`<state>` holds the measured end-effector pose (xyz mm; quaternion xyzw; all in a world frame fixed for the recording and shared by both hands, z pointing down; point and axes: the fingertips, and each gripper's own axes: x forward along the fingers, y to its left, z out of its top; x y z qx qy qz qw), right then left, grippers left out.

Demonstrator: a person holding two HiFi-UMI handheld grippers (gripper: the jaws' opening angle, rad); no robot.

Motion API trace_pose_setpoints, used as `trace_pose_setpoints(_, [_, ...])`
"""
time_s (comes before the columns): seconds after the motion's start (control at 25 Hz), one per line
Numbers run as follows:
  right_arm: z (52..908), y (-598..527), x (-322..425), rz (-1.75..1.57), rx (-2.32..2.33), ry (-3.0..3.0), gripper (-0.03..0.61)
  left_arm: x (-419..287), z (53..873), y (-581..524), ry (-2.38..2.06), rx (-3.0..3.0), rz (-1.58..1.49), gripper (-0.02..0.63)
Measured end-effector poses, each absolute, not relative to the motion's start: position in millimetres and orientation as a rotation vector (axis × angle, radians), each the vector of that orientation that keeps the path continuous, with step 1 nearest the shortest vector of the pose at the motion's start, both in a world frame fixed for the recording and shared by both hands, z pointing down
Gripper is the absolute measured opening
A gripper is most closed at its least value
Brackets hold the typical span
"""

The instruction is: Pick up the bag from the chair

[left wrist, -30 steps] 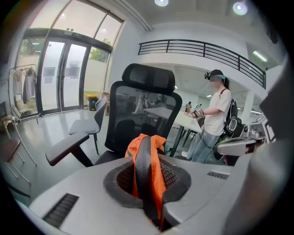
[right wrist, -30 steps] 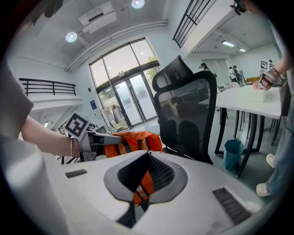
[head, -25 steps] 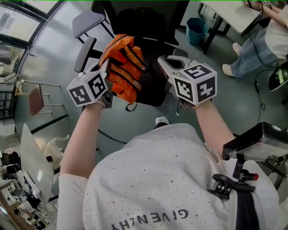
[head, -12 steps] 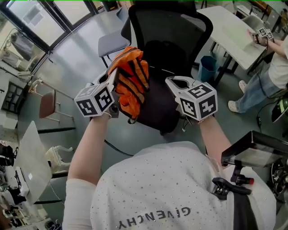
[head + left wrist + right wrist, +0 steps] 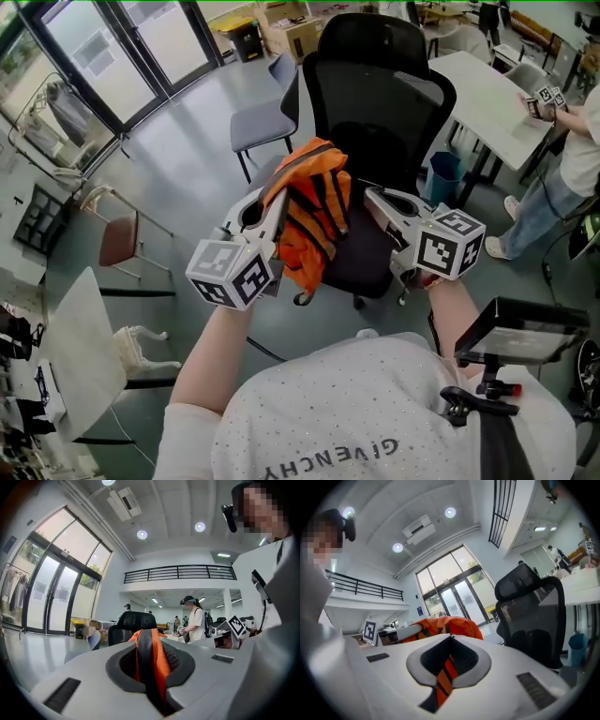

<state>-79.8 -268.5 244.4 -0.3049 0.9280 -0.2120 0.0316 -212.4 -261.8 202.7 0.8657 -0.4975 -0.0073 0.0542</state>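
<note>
An orange bag with black stripes (image 5: 314, 211) hangs in the air in front of the black office chair (image 5: 375, 84), off its seat. My left gripper (image 5: 272, 195) is at the bag's left side and is shut on a black and orange strap (image 5: 149, 656). My right gripper (image 5: 377, 199) is at the bag's right side, its jaws shut on a striped orange strap (image 5: 443, 679). The bag's orange body (image 5: 440, 626) shows beyond the right jaws. The chair's seat is partly hidden behind the bag.
A grey chair (image 5: 262, 117) stands left of the black one. At the right are a white table (image 5: 478, 84), a blue bin (image 5: 442, 173) under it and a person (image 5: 572, 141). A brown chair (image 5: 117, 239) and glass doors (image 5: 103, 56) are at the left.
Both grippers, still holding the bag, have dropped lower and nearer to me in the head view. The view has tilted up, so more of the chair's back and the room shows.
</note>
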Motion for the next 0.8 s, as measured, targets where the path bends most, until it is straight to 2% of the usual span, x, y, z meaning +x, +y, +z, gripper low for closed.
trace_pose_setpoints(0.16, [240,-198,-113,-0.647,-0.959,2.860,0.003,-224,206,-185,-1.413,2.691,-0.034,0.028])
trace_pose_setpoints(0.4, [249,-149,-129,-0.605,-0.992,2.908,0.003,-216,226,-128,-1.330,2.690,-0.076,0.025])
trace_pose_setpoints(0.6, [251,-60,-149,-0.602,-1.078,2.903,0.003,-245,233,-36,-1.304,2.627,-0.157,0.025])
trace_pose_setpoints(0.8, [275,-10,-137,-0.622,-1.230,2.901,0.003,-258,253,11,-1.273,2.591,-0.162,0.025])
